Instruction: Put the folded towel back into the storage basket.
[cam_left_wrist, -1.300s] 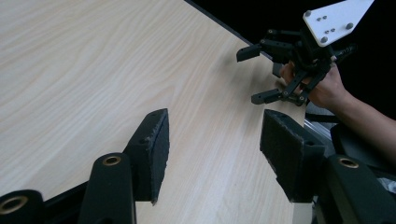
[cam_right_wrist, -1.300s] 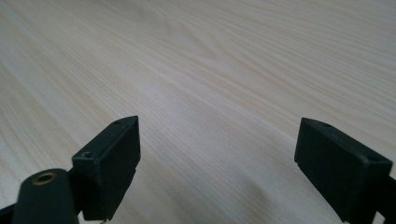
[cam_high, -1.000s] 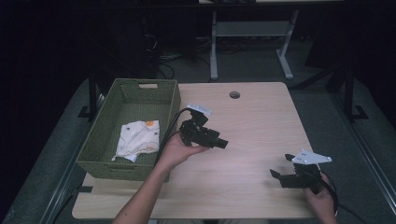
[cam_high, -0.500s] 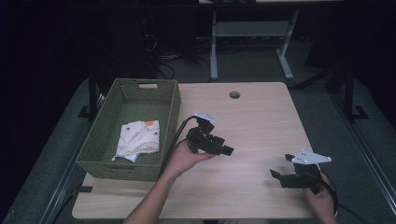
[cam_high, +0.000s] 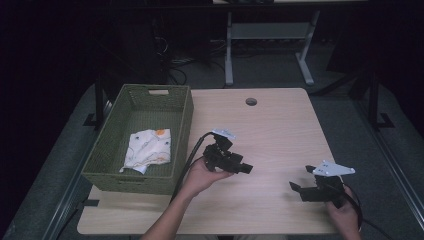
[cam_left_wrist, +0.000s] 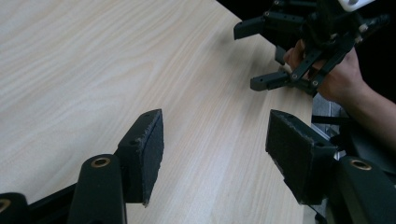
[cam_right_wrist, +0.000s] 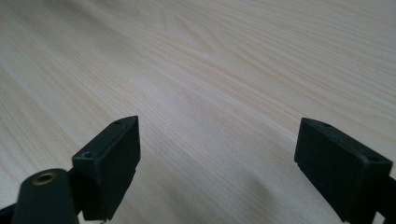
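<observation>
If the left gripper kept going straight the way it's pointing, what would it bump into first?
Probably the right gripper. The left gripper points across the bare table toward it, jaws open and empty, with nothing lying between. Depth is unclear; tilted slightly down, it might touch the tabletop first.

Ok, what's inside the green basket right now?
The green basket holds one crumpled white cloth with small orange and dark prints, lying on its floor toward the near end. Whatever lies beneath the cloth is covered, and the near wall hides the floor strip just behind it.

A cloth (cam_high: 147, 150) lies in the basket (cam_high: 112, 145) at the table's (cam_high: 280, 130) left, both hand-held grippers to its right.
</observation>
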